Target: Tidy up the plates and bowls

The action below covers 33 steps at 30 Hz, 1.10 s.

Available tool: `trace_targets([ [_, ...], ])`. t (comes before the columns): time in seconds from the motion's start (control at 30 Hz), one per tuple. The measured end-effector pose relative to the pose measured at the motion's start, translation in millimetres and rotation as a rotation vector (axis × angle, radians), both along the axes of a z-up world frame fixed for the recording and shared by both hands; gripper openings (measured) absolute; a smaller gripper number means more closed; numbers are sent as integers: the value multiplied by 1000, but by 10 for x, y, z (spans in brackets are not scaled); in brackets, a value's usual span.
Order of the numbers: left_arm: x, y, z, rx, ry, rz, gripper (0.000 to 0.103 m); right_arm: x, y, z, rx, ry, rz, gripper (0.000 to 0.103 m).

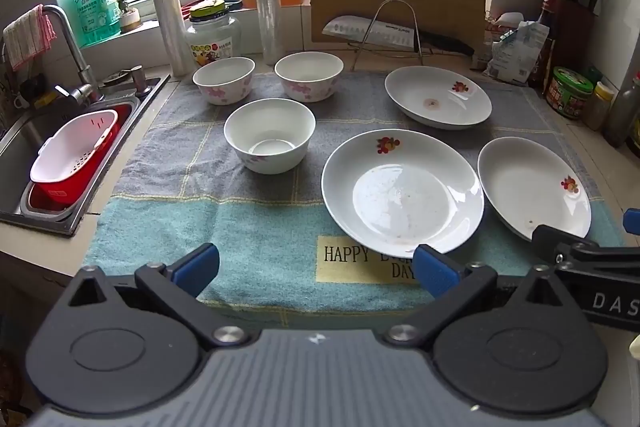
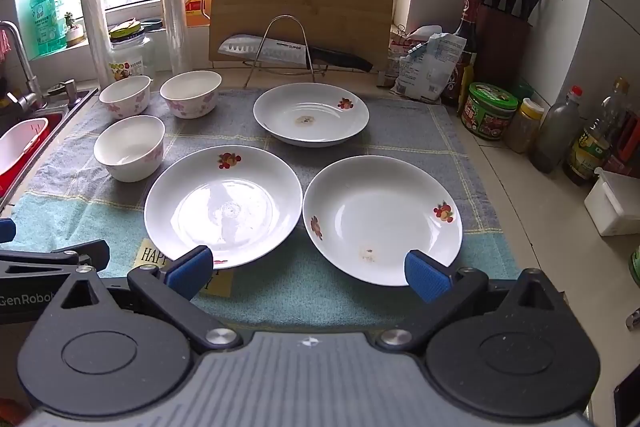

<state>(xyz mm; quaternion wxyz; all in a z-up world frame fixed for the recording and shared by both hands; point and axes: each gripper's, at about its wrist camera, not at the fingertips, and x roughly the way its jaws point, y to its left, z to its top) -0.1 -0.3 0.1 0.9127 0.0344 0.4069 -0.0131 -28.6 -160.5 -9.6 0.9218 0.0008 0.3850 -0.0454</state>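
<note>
Three plates [image 2: 223,205] and three bowls [image 1: 269,135] lay separately on the towel [image 1: 256,227] covering the table, narrow gaps between the front plates. Left gripper [image 1: 316,269] and right gripper [image 2: 306,273] hovered at the near edge, fingers spread, empty. Only the right view showed the white box [image 2: 614,205], possibly lidded.

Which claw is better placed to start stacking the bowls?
Probably the left claw: open, facing the near bowl on the towel's left half. The right claw faces the plates.
</note>
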Motion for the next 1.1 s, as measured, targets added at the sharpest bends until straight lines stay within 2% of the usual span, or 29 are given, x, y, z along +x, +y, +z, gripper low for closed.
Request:
trace_targets([
  [1.1, 26, 11, -18, -13, 7, 1, 102, 9, -22, 20, 3, -7, -4, 103],
])
